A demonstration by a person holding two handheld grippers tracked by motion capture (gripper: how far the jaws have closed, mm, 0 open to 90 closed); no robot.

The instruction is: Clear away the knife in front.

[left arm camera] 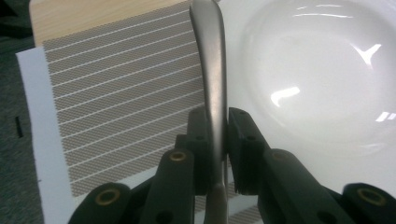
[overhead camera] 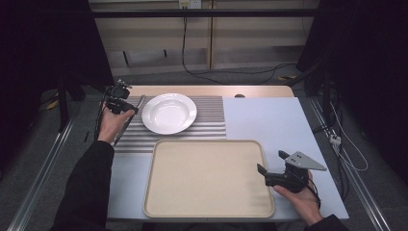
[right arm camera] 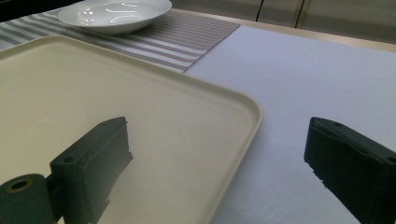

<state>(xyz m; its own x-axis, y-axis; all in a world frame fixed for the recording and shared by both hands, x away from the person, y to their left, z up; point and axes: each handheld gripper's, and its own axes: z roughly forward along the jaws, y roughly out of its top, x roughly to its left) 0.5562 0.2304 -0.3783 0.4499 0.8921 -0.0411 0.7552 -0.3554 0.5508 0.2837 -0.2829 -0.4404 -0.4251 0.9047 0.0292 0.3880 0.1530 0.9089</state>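
While the left gripper (left arm camera: 217, 140) clamps a metal handle (left arm camera: 211, 70) (spoon or fork, I cannot tell) just left of the plate (overhead camera: 169, 113), lift it straight, grip firm; the right gripper (right arm camera: 215, 168) hangs open astride the tray (right arm camera: 140, 121) rim.

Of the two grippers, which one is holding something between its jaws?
The left gripper: its jaws are closed on a metal utensil handle beside the white plate. The right gripper stands open over the beige tray's edge.
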